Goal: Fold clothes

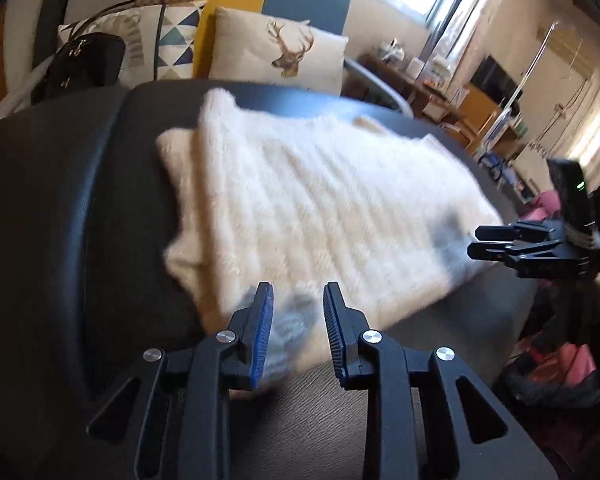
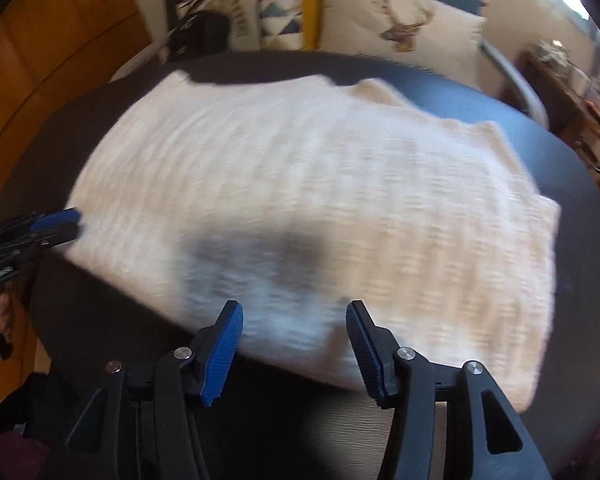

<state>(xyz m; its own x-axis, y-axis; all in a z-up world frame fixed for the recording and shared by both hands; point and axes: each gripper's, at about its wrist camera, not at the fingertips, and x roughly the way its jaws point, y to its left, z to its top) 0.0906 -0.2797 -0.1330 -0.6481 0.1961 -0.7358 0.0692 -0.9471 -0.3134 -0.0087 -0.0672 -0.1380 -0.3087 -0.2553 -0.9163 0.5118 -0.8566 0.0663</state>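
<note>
Left gripper (image 1: 298, 296) spread wide, blue pads (image 1: 263, 332) empty, poised at near edge of fluffy white sweater (image 1: 312, 204). Right gripper (image 2: 295, 314) likewise spread and empty, over the sweater's near hem; seen side-on from the left wrist view at the garment's right edge. Sweater laid flat, partly folded, on dark round table (image 1: 60, 208). Beyond the table, deer-print cushion (image 1: 280, 52), triangle-pattern cushion (image 1: 172, 36) and black handbag (image 1: 80, 64) against a sofa. Both views motion-blurred

Your sweater (image 1: 312, 200) is lying across the table (image 1: 60, 208); cushions (image 1: 280, 52) are sitting behind its far edge.
</note>
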